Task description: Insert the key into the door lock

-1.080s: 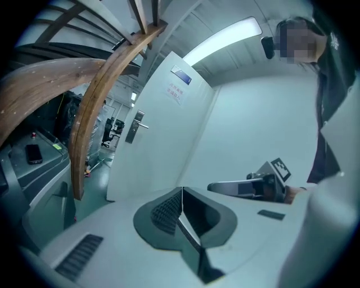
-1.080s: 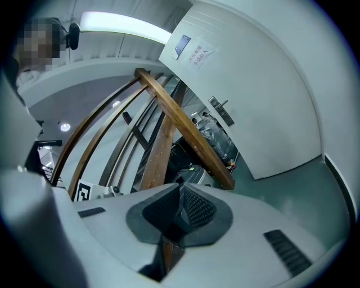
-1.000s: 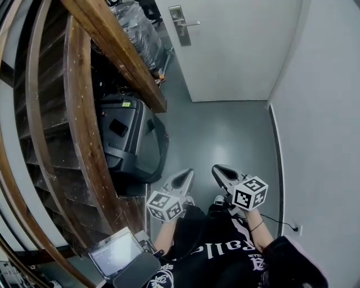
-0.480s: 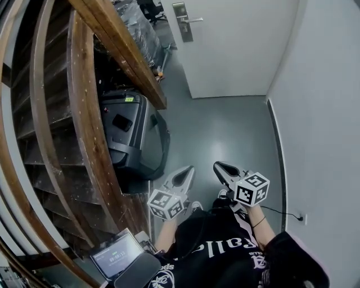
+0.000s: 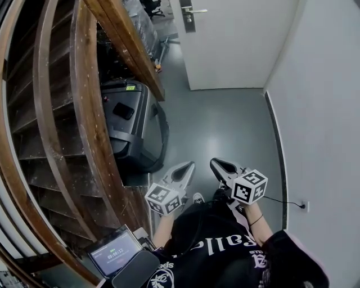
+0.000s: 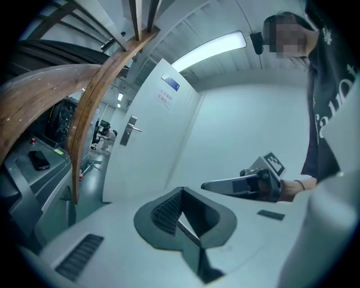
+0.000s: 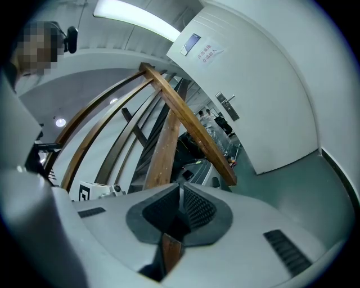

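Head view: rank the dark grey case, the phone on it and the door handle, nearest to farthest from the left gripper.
1. Dark grey case, on the floor just left of the left gripper.
2. Phone, atop the case, farther left.
3. Door handle, far ahead on the door.

White door (image 5: 239,45), brown stair beams (image 5: 128,48) (grey floor (image 5: 225,132))

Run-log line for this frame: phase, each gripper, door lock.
phase: pre-insertion, away from door | left gripper: shut, no key seen | right gripper: shut, no key seen | door lock: ahead, far from both
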Demonstrator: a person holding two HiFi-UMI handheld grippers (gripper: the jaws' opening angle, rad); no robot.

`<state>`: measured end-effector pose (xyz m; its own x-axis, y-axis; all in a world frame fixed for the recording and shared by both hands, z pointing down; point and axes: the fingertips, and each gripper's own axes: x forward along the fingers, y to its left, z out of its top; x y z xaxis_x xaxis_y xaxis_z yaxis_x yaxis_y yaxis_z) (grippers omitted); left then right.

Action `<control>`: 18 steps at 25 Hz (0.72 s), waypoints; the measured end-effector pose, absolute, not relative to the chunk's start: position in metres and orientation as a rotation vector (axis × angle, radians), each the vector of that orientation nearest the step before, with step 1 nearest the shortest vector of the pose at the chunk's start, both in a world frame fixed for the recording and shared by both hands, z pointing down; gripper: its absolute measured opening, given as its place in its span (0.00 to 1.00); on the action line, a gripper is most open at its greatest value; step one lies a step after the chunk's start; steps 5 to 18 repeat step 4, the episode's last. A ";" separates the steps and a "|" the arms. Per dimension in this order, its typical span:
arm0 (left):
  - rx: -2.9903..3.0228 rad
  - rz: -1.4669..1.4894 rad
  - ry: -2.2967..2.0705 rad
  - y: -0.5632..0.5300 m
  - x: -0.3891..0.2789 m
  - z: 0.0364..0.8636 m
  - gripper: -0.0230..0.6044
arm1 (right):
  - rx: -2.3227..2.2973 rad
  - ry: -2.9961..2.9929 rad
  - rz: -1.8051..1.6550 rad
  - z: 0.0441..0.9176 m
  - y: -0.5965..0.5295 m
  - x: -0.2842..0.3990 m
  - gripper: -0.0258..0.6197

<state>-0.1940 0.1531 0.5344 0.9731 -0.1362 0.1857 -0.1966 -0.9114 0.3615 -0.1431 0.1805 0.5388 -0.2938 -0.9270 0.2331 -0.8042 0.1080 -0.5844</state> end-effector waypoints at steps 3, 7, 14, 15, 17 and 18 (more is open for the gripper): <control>2.711 0.211 -0.246 0.155 -0.205 0.542 0.04 | -1.734 2.196 -0.953 0.544 0.185 -0.156 0.10; 2.705 0.209 -0.248 0.155 -0.209 0.544 0.04 | -1.733 2.199 -0.955 0.546 0.187 -0.160 0.10; 2.705 0.209 -0.248 0.155 -0.209 0.544 0.04 | -1.733 2.199 -0.955 0.546 0.187 -0.160 0.10; 2.705 0.209 -0.248 0.155 -0.209 0.544 0.04 | -1.733 2.199 -0.955 0.546 0.187 -0.160 0.10; 2.705 0.209 -0.248 0.155 -0.209 0.544 0.04 | -1.733 2.199 -0.955 0.546 0.187 -0.160 0.10; 2.705 0.209 -0.248 0.155 -0.209 0.544 0.04 | -1.733 2.199 -0.955 0.546 0.187 -0.160 0.10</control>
